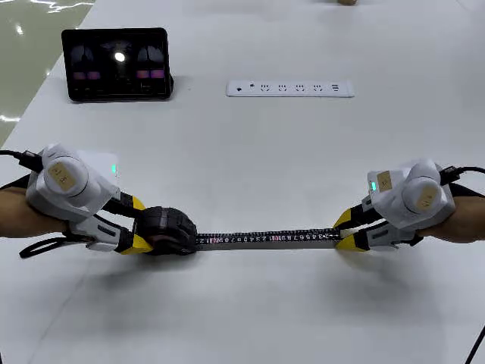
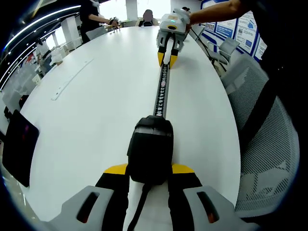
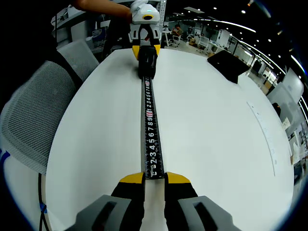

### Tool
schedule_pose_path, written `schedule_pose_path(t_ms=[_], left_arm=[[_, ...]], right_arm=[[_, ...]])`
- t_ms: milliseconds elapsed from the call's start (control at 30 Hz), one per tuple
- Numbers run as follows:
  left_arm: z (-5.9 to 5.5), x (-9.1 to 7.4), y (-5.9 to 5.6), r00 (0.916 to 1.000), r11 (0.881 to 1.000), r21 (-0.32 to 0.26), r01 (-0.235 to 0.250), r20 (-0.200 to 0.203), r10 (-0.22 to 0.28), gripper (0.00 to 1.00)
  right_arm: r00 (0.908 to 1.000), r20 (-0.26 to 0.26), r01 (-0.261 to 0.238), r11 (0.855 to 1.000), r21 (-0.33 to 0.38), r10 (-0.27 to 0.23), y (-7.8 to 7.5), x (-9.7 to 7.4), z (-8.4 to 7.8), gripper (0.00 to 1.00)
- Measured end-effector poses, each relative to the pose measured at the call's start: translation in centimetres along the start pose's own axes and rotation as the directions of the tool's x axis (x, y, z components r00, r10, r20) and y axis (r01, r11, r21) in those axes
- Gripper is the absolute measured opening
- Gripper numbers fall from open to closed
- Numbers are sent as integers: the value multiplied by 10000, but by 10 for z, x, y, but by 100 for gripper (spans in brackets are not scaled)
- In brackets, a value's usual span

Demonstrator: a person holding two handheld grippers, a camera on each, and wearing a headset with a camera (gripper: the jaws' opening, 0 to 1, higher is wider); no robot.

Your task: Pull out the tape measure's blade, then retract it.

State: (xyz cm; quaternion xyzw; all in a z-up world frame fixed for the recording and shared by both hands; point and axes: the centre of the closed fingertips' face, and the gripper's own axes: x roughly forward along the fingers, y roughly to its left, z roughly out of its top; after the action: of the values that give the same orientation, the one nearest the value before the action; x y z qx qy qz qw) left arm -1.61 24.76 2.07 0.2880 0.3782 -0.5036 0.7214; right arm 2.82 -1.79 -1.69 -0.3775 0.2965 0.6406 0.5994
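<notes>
A black tape measure case [image 1: 167, 230] rests on the white table, and my left gripper [image 1: 136, 224] is shut on it; the same case [image 2: 150, 149] sits between the yellow-tipped jaws in the left gripper view. Its dark numbered blade [image 1: 265, 238] runs straight out to the right, lying just above the table. My right gripper [image 1: 342, 230] is shut on the blade's end. In the right gripper view the blade [image 3: 149, 134] stretches away from my right gripper [image 3: 154, 177] to the case [image 3: 146, 60]. In the left gripper view the blade [image 2: 161, 91] leads to the right gripper [image 2: 167, 58].
A dark tablet [image 1: 116, 63] stands at the table's far left and a white power strip [image 1: 290, 89] lies at the far middle. Mesh office chairs [image 2: 262, 144] stand along the table's near edge. A black cable [image 1: 477, 345] hangs at the right front.
</notes>
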Motion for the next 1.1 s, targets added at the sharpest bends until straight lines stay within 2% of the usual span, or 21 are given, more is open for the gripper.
schedule_pose_path(t_ms=[400,633,1100], left_arm=[[1,0,3,9994,9994,230,-256,-223,261,29],[2,-2,2,9995,9996,-45,-276,-139,276,33],[-2,-7,-4,9991,9980,-477,-415,-103,410,50]], right_arm=[[9999,-117,53,10000,-2,-53,2,-2,-1,15],[9999,-55,146,9996,248,-144,4,-5,-3,20],[9992,58,383,9941,1015,-391,16,-14,-12,35]])
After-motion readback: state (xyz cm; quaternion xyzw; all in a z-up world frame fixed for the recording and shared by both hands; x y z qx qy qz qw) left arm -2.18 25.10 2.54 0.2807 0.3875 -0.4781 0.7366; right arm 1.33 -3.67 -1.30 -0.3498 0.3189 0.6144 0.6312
